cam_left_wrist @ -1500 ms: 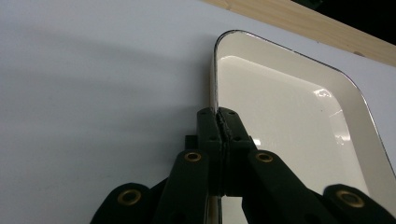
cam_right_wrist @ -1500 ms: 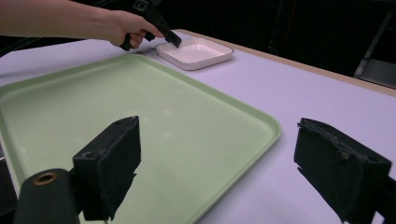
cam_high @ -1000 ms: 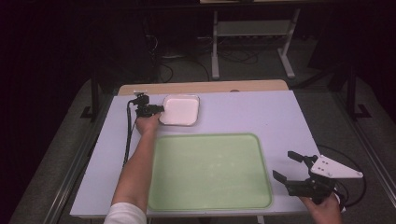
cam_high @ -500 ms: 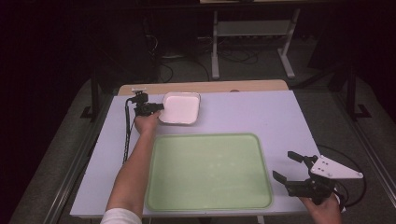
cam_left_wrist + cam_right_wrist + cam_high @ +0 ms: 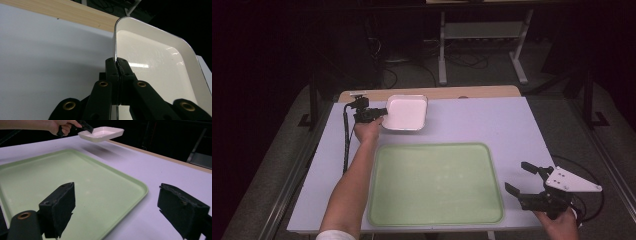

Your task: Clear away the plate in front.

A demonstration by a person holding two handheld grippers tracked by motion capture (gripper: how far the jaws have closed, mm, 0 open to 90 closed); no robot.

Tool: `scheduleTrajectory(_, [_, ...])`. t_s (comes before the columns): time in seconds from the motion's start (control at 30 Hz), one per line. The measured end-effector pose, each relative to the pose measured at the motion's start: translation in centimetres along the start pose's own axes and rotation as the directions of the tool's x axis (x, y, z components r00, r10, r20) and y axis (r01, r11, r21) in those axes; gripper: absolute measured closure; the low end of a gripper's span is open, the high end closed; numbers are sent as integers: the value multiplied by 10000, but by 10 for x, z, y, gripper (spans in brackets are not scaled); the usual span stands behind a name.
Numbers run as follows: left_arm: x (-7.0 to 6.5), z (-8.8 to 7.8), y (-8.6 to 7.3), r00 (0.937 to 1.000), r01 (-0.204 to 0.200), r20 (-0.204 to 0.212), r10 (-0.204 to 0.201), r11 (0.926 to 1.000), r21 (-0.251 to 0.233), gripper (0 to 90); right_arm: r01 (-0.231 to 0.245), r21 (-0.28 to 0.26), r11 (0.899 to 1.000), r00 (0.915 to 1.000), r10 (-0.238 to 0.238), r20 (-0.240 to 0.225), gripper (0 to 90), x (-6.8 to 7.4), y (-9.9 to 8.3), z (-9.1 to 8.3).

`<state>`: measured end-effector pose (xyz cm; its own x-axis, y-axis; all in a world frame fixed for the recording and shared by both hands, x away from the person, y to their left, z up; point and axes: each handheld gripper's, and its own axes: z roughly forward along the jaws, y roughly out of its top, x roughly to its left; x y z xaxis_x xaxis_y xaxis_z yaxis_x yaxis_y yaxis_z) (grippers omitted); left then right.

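Two tools on one white tabletop (image 5: 492,120). Left tool (image 5: 381,113): jaws pressed together on the near-left rim of a shallow white rectangular dish (image 5: 406,112), pinching that rim edge-on between the pads; in the left gripper view the thin rim (image 5: 115,40) runs straight up out of the closed pads, with the glossy inside of the dish spreading away to the right of the tool. Dish: hangs clear of the tabletop with its shadow (image 5: 100,149) lying below it, as the right gripper view shows; carried level or nearly so, directly ahead of the left tool's tip, and far ahead of the right tool. Right tool (image 5: 524,184): jaws spread wide, nothing between them, sitting near the front right corner of the tabletop. Pale green tray (image 5: 437,185): lies flat on the tabletop, just to the left of the right tool and ahead of its left jaw, and near the left tool on the person's side, beneath the forearm. Wooden strip (image 5: 472,92): runs along the tabletop's far edge, beyond the dish and the left tool.
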<state>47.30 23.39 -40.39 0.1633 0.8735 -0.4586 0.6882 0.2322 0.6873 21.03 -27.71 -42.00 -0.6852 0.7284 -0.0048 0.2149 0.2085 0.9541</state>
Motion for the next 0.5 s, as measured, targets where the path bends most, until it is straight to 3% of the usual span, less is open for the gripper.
scheduleTrajectory(0.5, [-1, -18, -6, 9999, 134, 71, -133, 9998, -140, 885, 11, 14, 10000, 10000, -11, 66, 137, 0, 0, 0])
